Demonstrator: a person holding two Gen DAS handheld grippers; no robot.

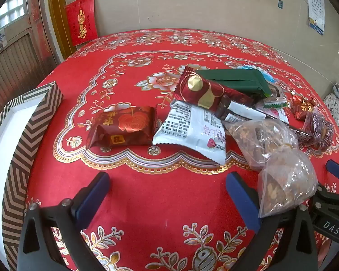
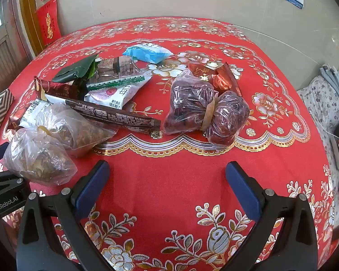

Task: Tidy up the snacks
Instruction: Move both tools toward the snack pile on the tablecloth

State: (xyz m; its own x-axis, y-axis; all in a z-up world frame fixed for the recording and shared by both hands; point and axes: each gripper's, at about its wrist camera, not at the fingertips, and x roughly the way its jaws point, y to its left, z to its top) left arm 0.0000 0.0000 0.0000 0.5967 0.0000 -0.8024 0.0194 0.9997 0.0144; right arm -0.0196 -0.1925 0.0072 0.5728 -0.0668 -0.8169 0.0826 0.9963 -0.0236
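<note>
Snack packets (image 1: pixel 192 126) lie heaped on a red floral tablecloth (image 1: pixel 147 194), at twelve to two o'clock of the left gripper (image 1: pixel 169 194); a striped box (image 1: pixel 22 158) sits at nine. Both it and the right gripper (image 2: pixel 167 185) hover with jaws wide, holding nothing.

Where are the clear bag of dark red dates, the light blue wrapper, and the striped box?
Clear plastic bag of dark red dates (image 2: pixel 205 110), right wrist view, tied waist.
Light blue wrapper (image 2: pixel 147 53), right wrist view, middle.
Striped cardboard box (image 1: pixel 31 135), left wrist view, rim.

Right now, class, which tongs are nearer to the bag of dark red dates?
Right. The right tongs stand open just in front of the bag of dates. The left tongs are open farther left, beyond the clear nut bags.
</note>
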